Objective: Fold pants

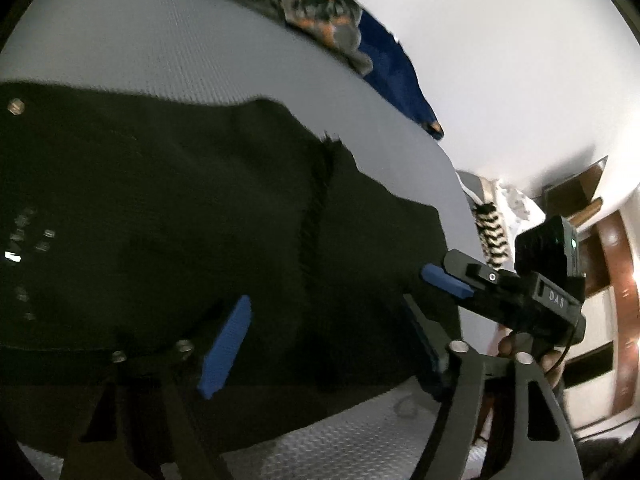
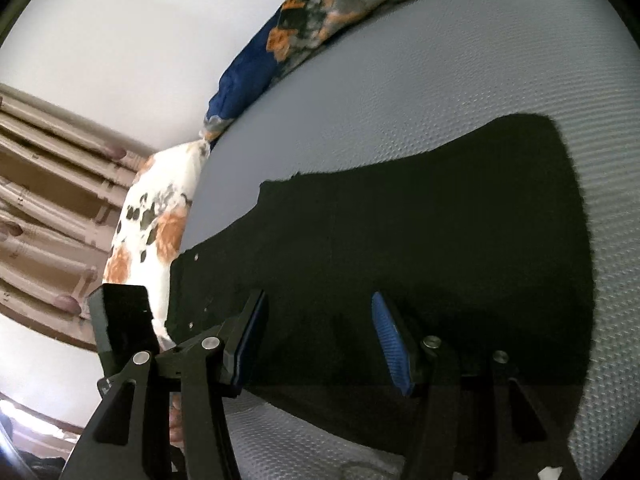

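The black pants [image 2: 400,248] lie flat on a grey textured mattress [image 2: 440,80], already doubled into a broad band whose long axis runs left to right across the bed. In the right wrist view the end with metal studs sits at the left, close to the mattress edge beside a flowered pillow [image 2: 152,216], and the other end reaches far right. The right tool [image 2: 320,340] hovers over the near long edge of the pants, its blue pads standing apart with only cloth lying beneath them, nothing pinched. In the left wrist view the left tool [image 1: 324,344] also hangs over the near edge, jaws parted and empty; the cloth passes under them without being pressed. The right tool shows in that same view, further right at the mattress edge, also gaping. A blue patterned blanket [image 1: 320,4] lies along the far side of the bed, well apart from the pants. Judgement: both tools sit on the same near long side, spaced along the band, so the next fold likely calls for taking an end and carrying it along the long axis.
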Demonstrator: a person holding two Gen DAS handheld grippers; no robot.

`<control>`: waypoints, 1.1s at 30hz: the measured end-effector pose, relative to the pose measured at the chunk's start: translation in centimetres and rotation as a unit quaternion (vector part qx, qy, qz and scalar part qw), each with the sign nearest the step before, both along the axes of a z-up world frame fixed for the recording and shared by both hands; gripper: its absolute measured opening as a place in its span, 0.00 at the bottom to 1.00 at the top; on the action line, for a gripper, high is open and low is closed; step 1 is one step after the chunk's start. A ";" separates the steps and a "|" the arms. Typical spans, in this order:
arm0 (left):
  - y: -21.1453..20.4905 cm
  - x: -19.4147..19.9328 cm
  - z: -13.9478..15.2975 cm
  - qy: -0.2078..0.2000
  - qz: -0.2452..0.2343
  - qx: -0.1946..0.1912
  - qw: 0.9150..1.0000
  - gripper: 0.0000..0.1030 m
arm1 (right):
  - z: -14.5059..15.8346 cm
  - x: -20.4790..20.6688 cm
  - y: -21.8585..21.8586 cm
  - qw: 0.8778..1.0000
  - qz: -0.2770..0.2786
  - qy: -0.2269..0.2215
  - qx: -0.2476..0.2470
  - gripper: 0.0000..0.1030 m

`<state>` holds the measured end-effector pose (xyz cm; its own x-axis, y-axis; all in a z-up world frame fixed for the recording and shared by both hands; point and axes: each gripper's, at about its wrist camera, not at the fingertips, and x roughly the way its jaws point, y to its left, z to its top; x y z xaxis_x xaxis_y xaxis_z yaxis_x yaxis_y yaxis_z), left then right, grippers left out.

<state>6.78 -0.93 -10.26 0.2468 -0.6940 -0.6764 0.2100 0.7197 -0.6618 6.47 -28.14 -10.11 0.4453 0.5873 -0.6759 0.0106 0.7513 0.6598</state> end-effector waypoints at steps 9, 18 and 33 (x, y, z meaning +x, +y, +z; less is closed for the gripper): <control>-2.2 2.0 -1.9 0.075 -0.034 -0.035 0.996 0.59 | 0.0 -1.9 -3.7 0.998 -0.056 -0.011 0.009 0.51; -4.7 3.4 -2.5 0.105 -0.058 -0.070 0.990 0.59 | -0.7 -2.5 -5.8 0.996 -0.089 -0.011 0.029 0.51; -6.4 2.3 -2.1 0.063 -0.049 -0.029 0.996 0.04 | -1.3 -3.1 -6.3 0.994 -0.103 -0.007 0.019 0.51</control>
<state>9.13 -7.36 -12.38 0.0911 -0.7494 -0.6558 0.1895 0.6596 -0.7274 3.33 -34.47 -11.41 0.5678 0.5070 -0.6485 0.1528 0.7091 0.6883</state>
